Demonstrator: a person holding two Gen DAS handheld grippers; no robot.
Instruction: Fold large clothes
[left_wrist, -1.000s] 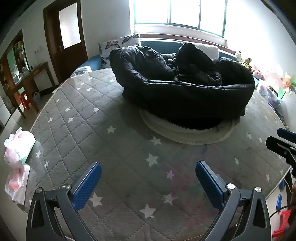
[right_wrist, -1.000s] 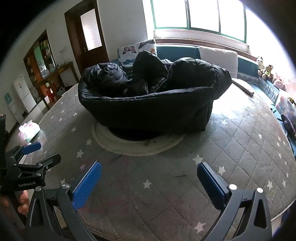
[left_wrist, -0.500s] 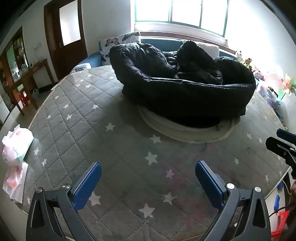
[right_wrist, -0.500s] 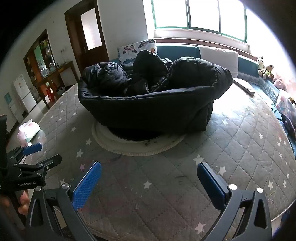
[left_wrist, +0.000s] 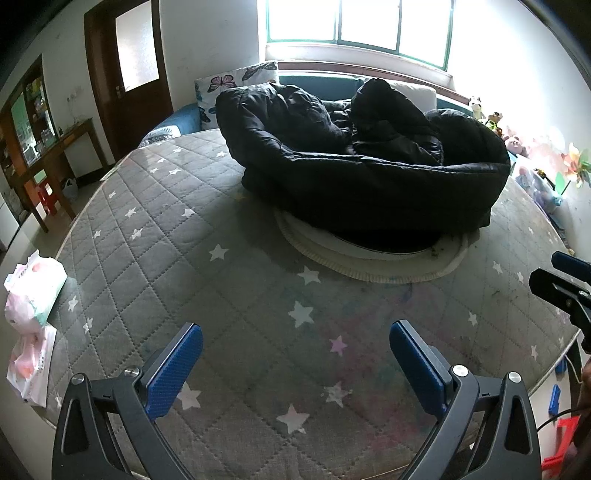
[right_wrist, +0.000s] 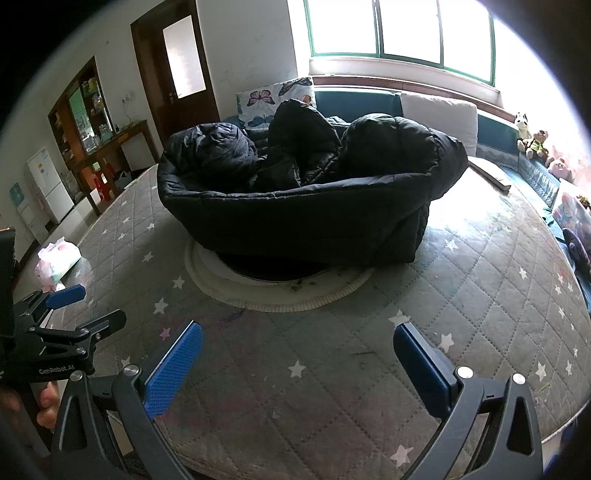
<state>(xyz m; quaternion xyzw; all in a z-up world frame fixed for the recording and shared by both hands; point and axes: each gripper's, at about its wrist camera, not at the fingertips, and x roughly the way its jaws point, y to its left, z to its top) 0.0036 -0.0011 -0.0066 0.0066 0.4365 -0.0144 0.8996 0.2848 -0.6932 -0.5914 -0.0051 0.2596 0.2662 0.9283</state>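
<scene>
While both the left claw (left_wrist: 295, 363) and right claw (right_wrist: 297, 363) hover spread and empty, the black puffer coat (left_wrist: 354, 166) lies bunched mid-mattress (left_wrist: 155, 236); next comes reaching forward for its near edge.

A lived-in home. A quilted star mattress (left_wrist: 177, 258) fills the room, with a sofa (right_wrist: 354, 101), butterfly pillow (right_wrist: 273, 98), soft toys (right_wrist: 532, 138), wooden door (right_wrist: 177, 74) and, apparently, a fridge (right_wrist: 48, 184).

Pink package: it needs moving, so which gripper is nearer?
Left. The left gripper is just right of the pink package; the right gripper lies beyond the left one, farther away.
</scene>
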